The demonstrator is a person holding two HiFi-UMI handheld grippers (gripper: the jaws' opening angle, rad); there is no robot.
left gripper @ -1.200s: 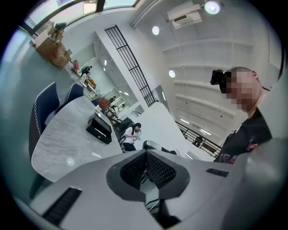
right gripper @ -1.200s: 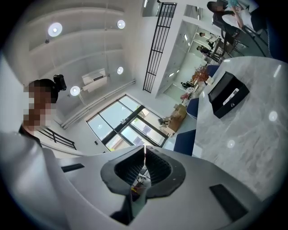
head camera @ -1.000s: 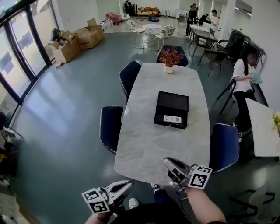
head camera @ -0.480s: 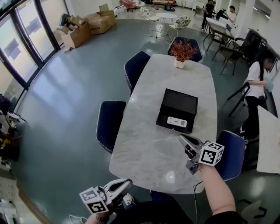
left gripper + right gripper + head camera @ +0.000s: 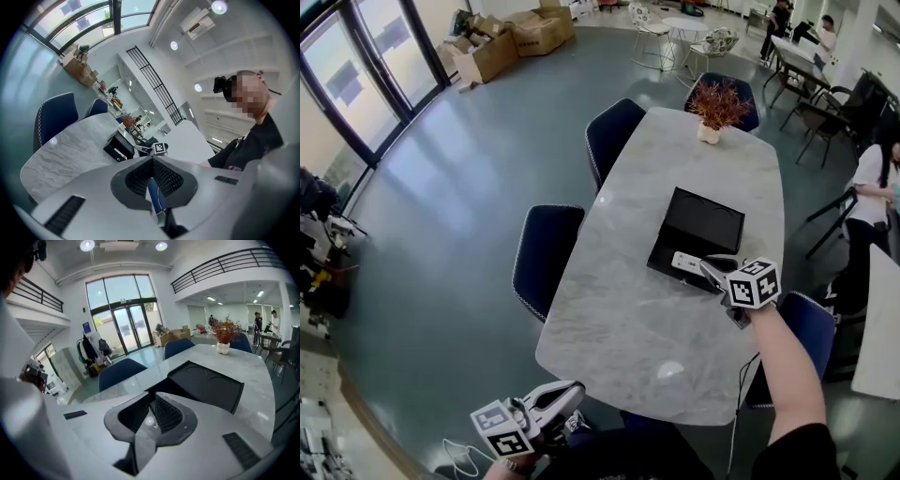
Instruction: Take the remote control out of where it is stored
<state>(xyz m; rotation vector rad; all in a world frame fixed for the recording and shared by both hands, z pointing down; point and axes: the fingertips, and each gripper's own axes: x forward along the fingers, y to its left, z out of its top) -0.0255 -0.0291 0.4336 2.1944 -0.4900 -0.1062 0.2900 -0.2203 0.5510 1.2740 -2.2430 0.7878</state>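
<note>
Head view: white remote control [image 5: 686, 262] lying in the front part of an open black box [image 5: 662, 266] mid tabletop [image 5: 637, 323], lid [image 5: 705, 223] leaning back toward the potted plant [image 5: 719, 105]. Right gripper [image 5: 710, 269] just beside the remote's near end, arm stretched over the tabletop. Left gripper [image 5: 567, 396] low at the near edge, well apart from the box. Left gripper view: jaws together, no task item in them, box far ahead. Right gripper view: jaws pressed together and empty, open lid right ahead, remote not visible, probably under the jaw tips. Judged step: reaching for the remote. Open the jaws before descending, then line them up across the remote's narrow width, not its length. Come in shallow over the low front wall without knocking the lid. Close firmly and lift straight up. Slim smooth casing, likely to slip or tilt if pinched at one end, so aim near the middle.
</note>
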